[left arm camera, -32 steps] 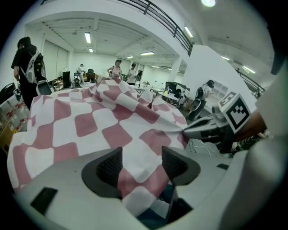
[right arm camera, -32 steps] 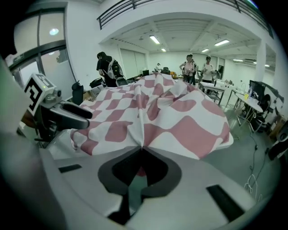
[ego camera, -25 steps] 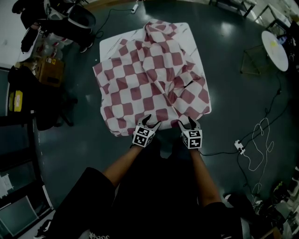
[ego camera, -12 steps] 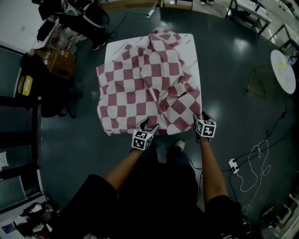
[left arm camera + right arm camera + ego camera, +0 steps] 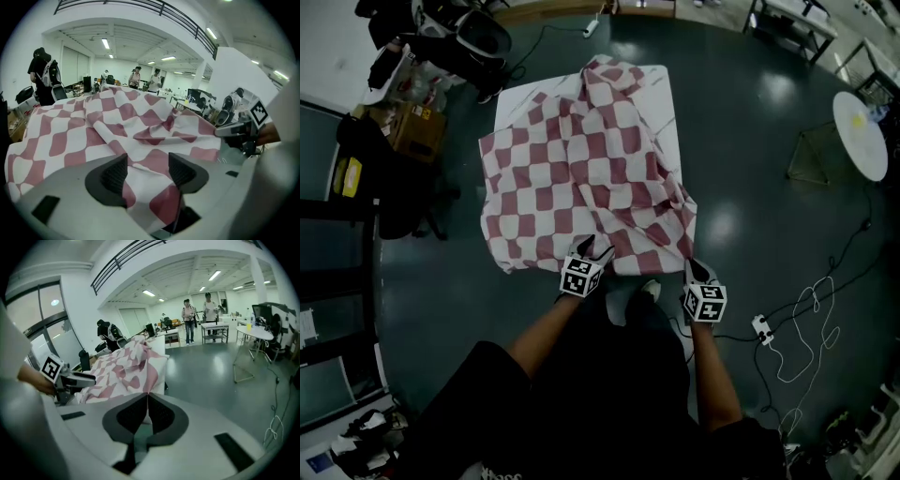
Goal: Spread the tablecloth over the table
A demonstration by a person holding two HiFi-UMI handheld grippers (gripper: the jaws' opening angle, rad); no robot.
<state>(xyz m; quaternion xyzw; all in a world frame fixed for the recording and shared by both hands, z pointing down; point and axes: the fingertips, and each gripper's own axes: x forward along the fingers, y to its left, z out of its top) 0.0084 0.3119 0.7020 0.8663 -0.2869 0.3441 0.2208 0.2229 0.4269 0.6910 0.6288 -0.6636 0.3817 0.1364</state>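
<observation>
Swinging out from beside its partner, the right claw [image 5: 694, 268] is now sitting at the near right corner of the tablecloth [image 5: 581, 169], and its jaws have just been closing. They're meeting tip to tip w/ a thin sliver of cloth edge pinched between the pads. The left claw [image 5: 594, 248] is hanging at the near edge, roughly mid-way along, jaws standing wide apart w/ checked fabric lying loose between them, not squeezed.

The cloth is lying crumpled over most of the worktop [image 5: 516, 101] and sagging off the near side, w/ a ridge of folds running toward the far end. Bare white is showing at the far left corner and along the right side. So the right corner is prob. being secured for a pull, while the left one isn't taken yet — spreading is barely getting under way.

In the head view the marker cube is covering the pinch, so how much fabric is caught is hard to judge. The near worktop edge is hiding under cloth, and the far hem is bunching too tightly to trace.
</observation>
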